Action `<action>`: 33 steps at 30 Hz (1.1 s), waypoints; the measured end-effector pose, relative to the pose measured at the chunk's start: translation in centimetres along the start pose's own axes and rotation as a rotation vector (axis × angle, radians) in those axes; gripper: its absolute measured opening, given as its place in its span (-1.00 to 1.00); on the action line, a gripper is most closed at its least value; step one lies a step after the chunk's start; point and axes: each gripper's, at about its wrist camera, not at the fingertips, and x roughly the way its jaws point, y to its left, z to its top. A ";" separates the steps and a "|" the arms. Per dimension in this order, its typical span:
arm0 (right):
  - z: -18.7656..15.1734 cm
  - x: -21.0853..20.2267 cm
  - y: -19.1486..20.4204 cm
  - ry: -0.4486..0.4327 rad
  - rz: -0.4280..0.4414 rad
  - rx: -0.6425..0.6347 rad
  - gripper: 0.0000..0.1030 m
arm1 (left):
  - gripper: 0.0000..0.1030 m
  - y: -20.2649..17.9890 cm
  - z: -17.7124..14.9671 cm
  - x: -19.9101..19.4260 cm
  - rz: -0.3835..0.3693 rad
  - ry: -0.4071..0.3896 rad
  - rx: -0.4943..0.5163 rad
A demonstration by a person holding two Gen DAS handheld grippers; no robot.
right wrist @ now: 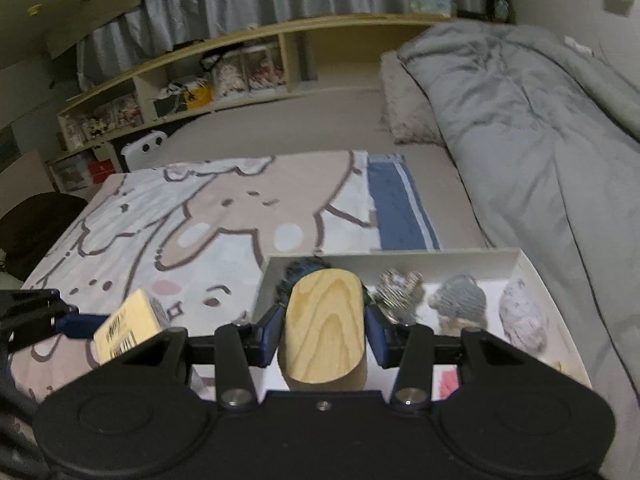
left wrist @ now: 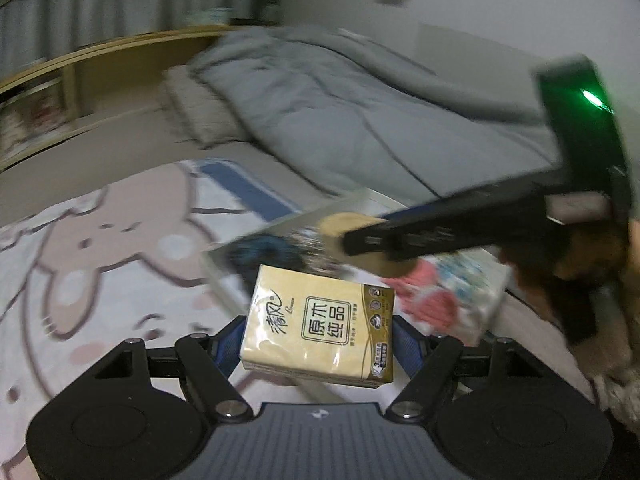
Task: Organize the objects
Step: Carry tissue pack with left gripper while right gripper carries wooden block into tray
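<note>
Left gripper [left wrist: 318, 340]: fingers part-open, blue pads pressed on both sides of a yellow tissue pack [left wrist: 320, 326], held clear above the bed. Pack tilted, printed face up.

Right gripper [right wrist: 322, 334]: fingers narrower, closed on a wooden block [right wrist: 324, 328] with rounded ends, grain face toward the camera. The block hangs over the near-left corner of a shallow white box [right wrist: 516, 258].

The box sits on the bed, its far edge just short of the blue stripe [right wrist: 400, 208] on the cartoon-print blanket [right wrist: 224, 216]. Its right wall runs close along the grey duvet [right wrist: 540, 128]. Inside, along the far wall: a dark blue bundle [right wrist: 304, 268], a metallic cluster [right wrist: 400, 286], a grey knitted ball [right wrist: 460, 296], a pale ball [right wrist: 522, 312].

Open room: bare blanket left of the box. Left-wrist view is motion-blurred; box contents unclear there.
</note>
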 end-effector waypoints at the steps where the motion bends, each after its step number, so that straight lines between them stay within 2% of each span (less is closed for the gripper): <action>1: -0.2 0.3 -0.5 0.009 -0.001 0.013 -0.11 | 0.46 -0.7 0.1 0.7 -0.014 0.013 0.018; 8: -1.2 2.1 -2.8 0.056 0.014 0.060 -0.11 | 0.46 -3.4 -0.1 5.5 -0.075 0.141 0.084; 11: -1.5 3.0 -3.0 0.080 0.039 0.058 -0.11 | 0.46 -3.4 -0.1 7.3 -0.077 0.213 0.079; 18: -2.3 5.4 -2.8 0.150 0.091 0.017 -0.11 | 0.46 -2.8 0.1 10.1 -0.062 0.321 0.047; 23: -3.0 6.4 -3.4 0.193 0.083 0.014 -0.11 | 0.54 -3.0 -0.2 10.5 -0.032 0.330 0.045; 25: -3.1 6.5 -3.8 0.207 0.073 0.025 -0.11 | 0.66 -3.1 -0.1 10.5 -0.036 0.330 0.039; 28: -3.4 6.7 -4.1 0.238 0.053 0.040 -0.10 | 0.75 -3.4 -0.1 10.5 -0.037 0.328 0.040; 30: -3.5 6.6 -4.5 0.246 0.047 0.058 -0.03 | 0.75 -3.5 -0.1 10.5 -0.033 0.328 0.046; 32: -3.4 6.4 -4.8 0.241 0.040 0.078 0.18 | 0.75 -3.5 -0.1 10.4 -0.034 0.327 0.043; 33: -3.3 6.2 -4.9 0.235 0.037 0.085 0.22 | 0.75 -3.5 -0.1 10.4 -0.035 0.325 0.039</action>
